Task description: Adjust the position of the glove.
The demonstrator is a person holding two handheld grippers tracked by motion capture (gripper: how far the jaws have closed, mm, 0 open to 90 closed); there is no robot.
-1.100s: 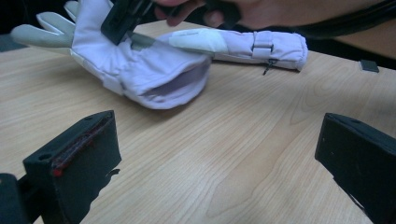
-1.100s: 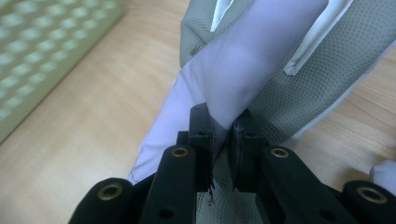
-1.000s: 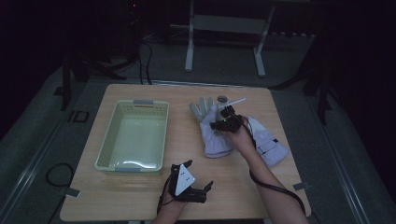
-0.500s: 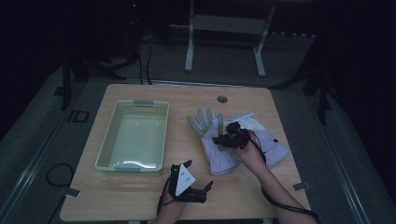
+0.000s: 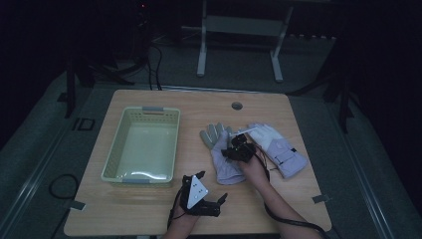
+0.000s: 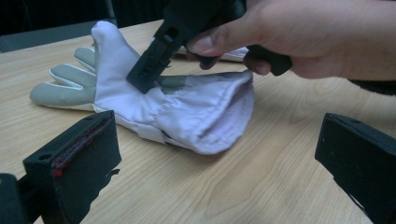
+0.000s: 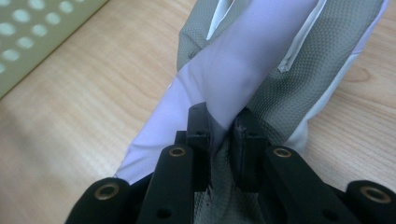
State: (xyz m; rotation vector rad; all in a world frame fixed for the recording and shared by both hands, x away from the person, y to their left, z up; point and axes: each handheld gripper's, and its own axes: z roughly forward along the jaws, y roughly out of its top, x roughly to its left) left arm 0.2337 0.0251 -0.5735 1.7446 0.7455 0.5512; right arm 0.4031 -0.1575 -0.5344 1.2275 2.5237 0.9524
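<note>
Fingers (image 7: 247,140) of the right gripper (image 5: 239,149) are pinching a fold of the near glove (image 5: 221,154), with white and grey fabric bunching up between them. That glove is lying on the wooden worktop (image 5: 278,107), cuff toward the person, just right of the pale yellow basket (image 5: 122,144). A hand (image 6: 299,37) is gripping the right gripper's black body above the glove's cuff. Over at the near edge, the left gripper (image 5: 199,195) is sitting with its fingers (image 6: 74,158) spread wide and grasping nothing, facing the glove. A second glove (image 5: 281,149) is lying to the right of the first, near the right hand.
</note>
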